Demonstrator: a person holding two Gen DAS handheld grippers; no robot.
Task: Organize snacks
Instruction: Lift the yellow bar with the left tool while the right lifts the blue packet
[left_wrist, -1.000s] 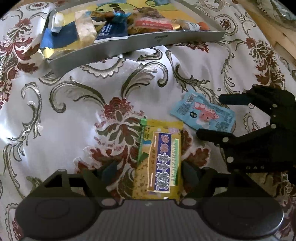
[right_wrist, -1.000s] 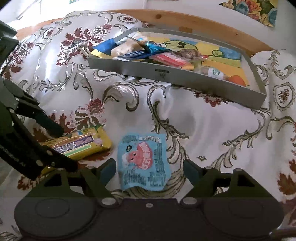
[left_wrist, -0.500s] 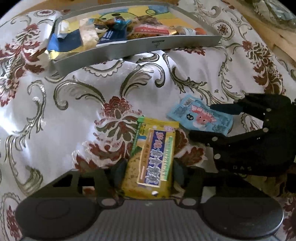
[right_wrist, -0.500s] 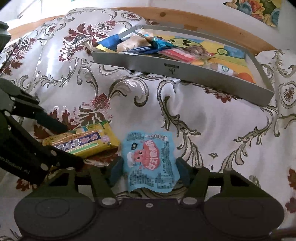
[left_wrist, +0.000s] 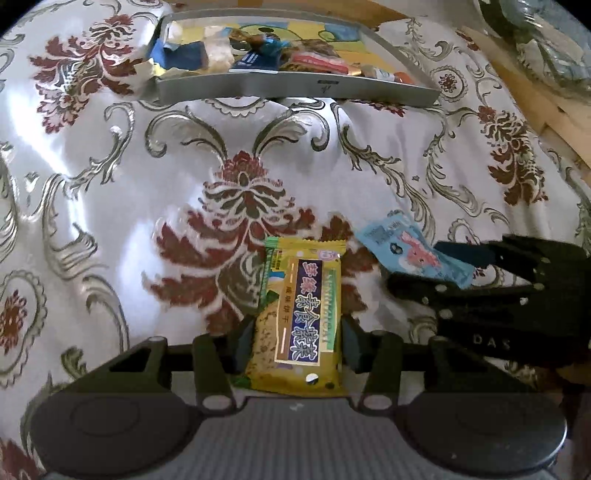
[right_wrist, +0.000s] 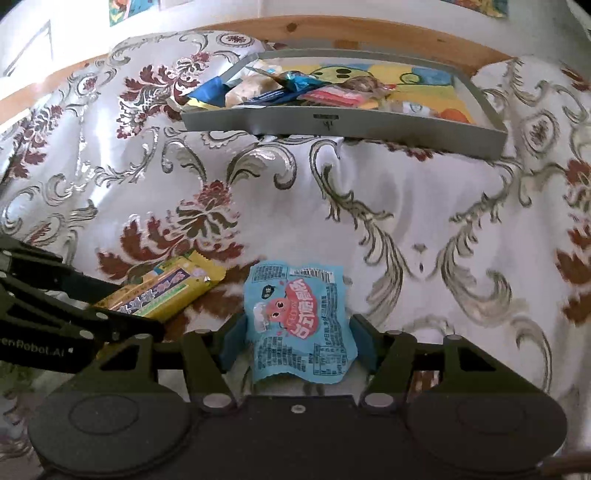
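Left hand-held gripper (left_wrist: 295, 345) is closing on the yellow cracker pack (left_wrist: 301, 317), long axis pointing straight at the grey tray (left_wrist: 295, 86) up ahead on the bedspread (left_wrist: 110, 184), while the right hand-held gripper (right_wrist: 295, 345) pinches the blue snack pouch (right_wrist: 299, 319).

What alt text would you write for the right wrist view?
The right tool grips a light blue snack packet above a floral cloth. Left of it, the left tool holds a yellow biscuit packet; a grey tray of snacks lies beyond.

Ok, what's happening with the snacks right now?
Left tool closing on yellow cracker pack. Right tool shut on blue snack pouch. Tray ahead, path clear.
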